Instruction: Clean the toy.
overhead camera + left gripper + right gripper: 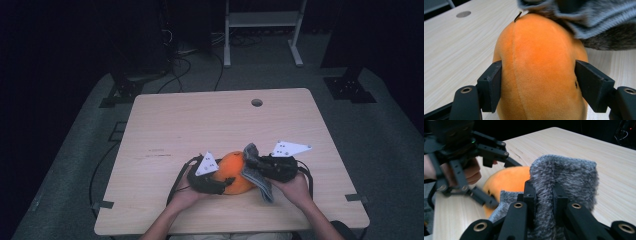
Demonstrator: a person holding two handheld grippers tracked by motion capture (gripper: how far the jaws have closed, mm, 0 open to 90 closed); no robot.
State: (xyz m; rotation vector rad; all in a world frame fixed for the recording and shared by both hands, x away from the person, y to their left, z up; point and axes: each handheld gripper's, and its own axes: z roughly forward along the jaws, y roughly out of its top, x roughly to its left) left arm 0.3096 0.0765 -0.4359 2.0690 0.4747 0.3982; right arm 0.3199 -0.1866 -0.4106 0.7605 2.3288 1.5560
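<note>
Squarely between the left gripper [537, 85] jaws: orange plush fruit [539, 67], flanks pressed, standing on the table [200, 125]. Just beyond and above, grey knit sock [564, 180] clamped in the right gripper [544, 195], nearer the fruit's top.

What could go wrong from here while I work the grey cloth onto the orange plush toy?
The left gripper squeezes the soft, rounded orange plush toy low on its sides, so it might squirt out. The right gripper pinches a thick fold of grey cloth; pulling could drag the toy across the table or snag its dark stem.
</note>
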